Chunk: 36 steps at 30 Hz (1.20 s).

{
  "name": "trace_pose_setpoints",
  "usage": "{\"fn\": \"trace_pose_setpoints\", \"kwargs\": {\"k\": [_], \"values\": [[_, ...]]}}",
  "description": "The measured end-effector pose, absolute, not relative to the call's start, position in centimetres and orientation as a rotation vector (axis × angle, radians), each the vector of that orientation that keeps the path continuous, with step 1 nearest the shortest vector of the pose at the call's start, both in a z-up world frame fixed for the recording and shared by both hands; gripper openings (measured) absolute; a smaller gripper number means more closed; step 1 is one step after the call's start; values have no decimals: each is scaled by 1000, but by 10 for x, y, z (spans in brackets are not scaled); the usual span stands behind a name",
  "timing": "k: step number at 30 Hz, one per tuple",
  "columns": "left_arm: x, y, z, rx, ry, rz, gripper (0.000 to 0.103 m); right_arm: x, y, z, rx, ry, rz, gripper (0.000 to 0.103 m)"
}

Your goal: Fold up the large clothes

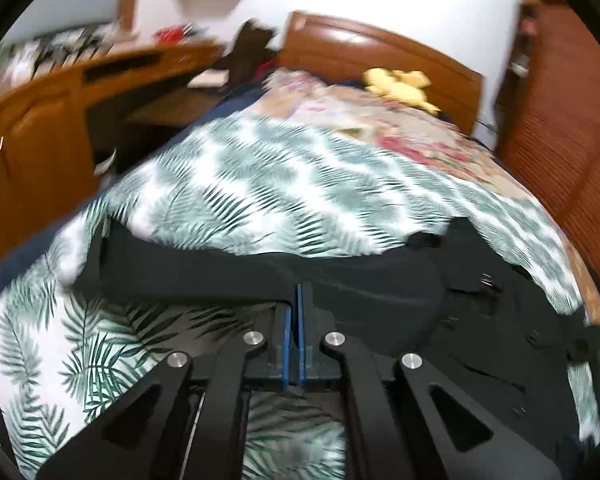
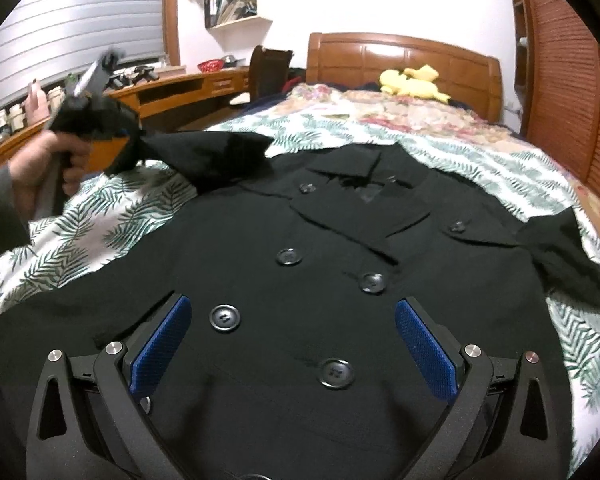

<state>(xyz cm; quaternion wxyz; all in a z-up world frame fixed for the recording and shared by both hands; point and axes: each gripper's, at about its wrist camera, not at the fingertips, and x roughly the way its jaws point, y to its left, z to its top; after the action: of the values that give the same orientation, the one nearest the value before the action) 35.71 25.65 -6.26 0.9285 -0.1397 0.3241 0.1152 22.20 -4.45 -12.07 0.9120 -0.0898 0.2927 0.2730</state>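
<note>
A black double-breasted coat (image 2: 320,280) lies front up on the leaf-print bedspread (image 2: 100,224), collar toward the headboard. In the left wrist view my left gripper (image 1: 295,300) is shut on the black sleeve (image 1: 220,272), which stretches taut across the picture above the bed. The right wrist view shows that sleeve (image 2: 204,152) lifted off the bed at the left, held by the left gripper (image 2: 140,142) in a person's hand (image 2: 40,168). My right gripper (image 2: 292,320) hovers open over the coat's lower front, its blue pads (image 2: 164,344) apart with buttons between them.
A yellow plush toy (image 2: 414,82) rests near the wooden headboard (image 2: 400,56) on a floral blanket (image 2: 380,108). A curved wooden desk (image 2: 172,92) with clutter runs along the left. A slatted wooden door (image 2: 564,100) stands at the right.
</note>
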Motion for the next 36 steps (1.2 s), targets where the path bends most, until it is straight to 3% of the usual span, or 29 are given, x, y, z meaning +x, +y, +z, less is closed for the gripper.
{"fn": "trace_pose_setpoints", "kwargs": {"k": [7, 14, 19, 27, 36], "values": [[336, 166, -27, -140, 631, 110, 0, 222, -76, -105, -175, 543, 476, 103], [328, 137, -33, -44, 695, 98, 1, 221, -87, -97, -153, 528, 469, 103], [312, 127, -33, -19, 695, 81, 9, 221, -85, -99, -161, 526, 473, 103], [276, 146, -22, 5, 622, 62, 34, 221, -80, -106, -177, 537, 475, 103], [290, 215, -82, -25, 722, 171, 39, 227, -73, -119, -202, 574, 471, 103]]}}
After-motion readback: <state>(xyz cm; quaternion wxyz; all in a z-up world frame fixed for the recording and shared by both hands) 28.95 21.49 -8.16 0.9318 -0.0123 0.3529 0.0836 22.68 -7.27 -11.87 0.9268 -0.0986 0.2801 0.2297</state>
